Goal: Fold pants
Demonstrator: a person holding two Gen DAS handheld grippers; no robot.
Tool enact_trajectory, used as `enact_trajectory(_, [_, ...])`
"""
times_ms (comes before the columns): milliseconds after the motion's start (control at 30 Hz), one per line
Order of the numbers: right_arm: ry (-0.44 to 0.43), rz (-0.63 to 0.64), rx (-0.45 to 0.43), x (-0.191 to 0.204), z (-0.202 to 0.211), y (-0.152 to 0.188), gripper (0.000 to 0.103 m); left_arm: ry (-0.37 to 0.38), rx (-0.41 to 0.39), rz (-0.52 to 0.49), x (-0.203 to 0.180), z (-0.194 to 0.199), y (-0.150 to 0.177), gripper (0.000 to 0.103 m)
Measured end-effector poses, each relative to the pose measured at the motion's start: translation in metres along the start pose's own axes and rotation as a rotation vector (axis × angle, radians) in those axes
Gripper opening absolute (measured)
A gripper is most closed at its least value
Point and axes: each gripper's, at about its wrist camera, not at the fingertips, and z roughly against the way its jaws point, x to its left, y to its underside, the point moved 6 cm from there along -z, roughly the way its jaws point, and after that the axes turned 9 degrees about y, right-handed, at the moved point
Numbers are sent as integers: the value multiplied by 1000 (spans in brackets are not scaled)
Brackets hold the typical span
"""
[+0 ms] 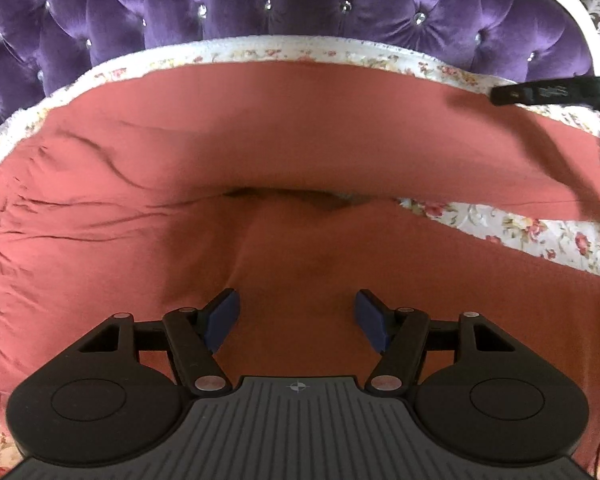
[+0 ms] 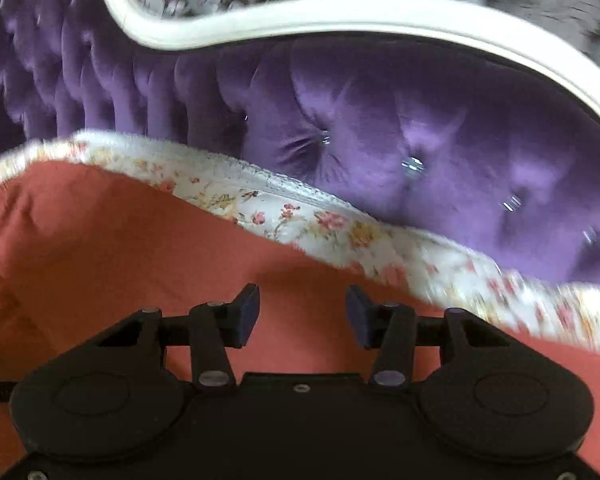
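Purple tufted headboard (image 1: 300,4), velvet-like with crystal buttons and a white curved frame (image 2: 340,16), fills the back of both wrist views. Patterned wallpaper visible beyond the frame, blurred in the right view.

Floral bedsheet (image 1: 540,232) covers the bed and runs up to the headboard; a strip of it shows along the far edge and a wedge shows between the two legs.

Terracotta-red pants (image 1: 260,144) lie spread flat on the sheet, taking most of the bed surface. Legs run to the right in the left wrist view, splitting near the centre; the fabric toward the left is creased.

Left gripper (image 1: 296,322): jaws wide apart, blue pads (image 1: 222,322) clear of the cloth, nothing between them, poised over the nearer leg.

Right gripper (image 2: 302,314): jaws parted, nothing gripped, over the pants (image 2: 100,240) near their far edge. One of its black fingers (image 1: 540,94) shows at the right edge of the left wrist view. Right view is motion-blurred.
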Motion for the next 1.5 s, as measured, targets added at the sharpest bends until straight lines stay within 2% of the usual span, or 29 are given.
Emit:
enact_trajectory(233, [-41,142,27,10,-50,-13,56,4,-5,-34,0,0,0,64])
enact_trajectory(433, [-242,117,89,4,-59,-12,55,3,-2,-45,-3,0,-1,64])
enact_trajectory(467, [-263,120,95,4,-57,-11,51,3,-3,-46,-3,-1,-2,64])
enact_trajectory(533, [-279,115,105,5,-52,-10,11,5,-2,-47,-3,-1,-3,64])
enact_trajectory(633, [-278,108,66,6,-33,-11,10,15,-5,-34,-2,1,-8,64])
enact_trajectory(800, [-250,157,-55,23,32,-5,10,5,-35,-29,2,16,-22,64])
enact_trajectory(933, [-239,197,-122,49,85,16,10,7,-82,-21,4,36,-40,64])
enact_trajectory(1100, [-230,212,-135,82,117,57,10,59,-120,-11,-6,52,-66,64])
enact_trajectory(1267, [-202,231,-131,104,125,86,10,99,-96,10,-18,42,-80,66])
enact_trajectory(1500, [-169,233,-131,119,123,101,10,103,34,68,-24,-4,-79,66])
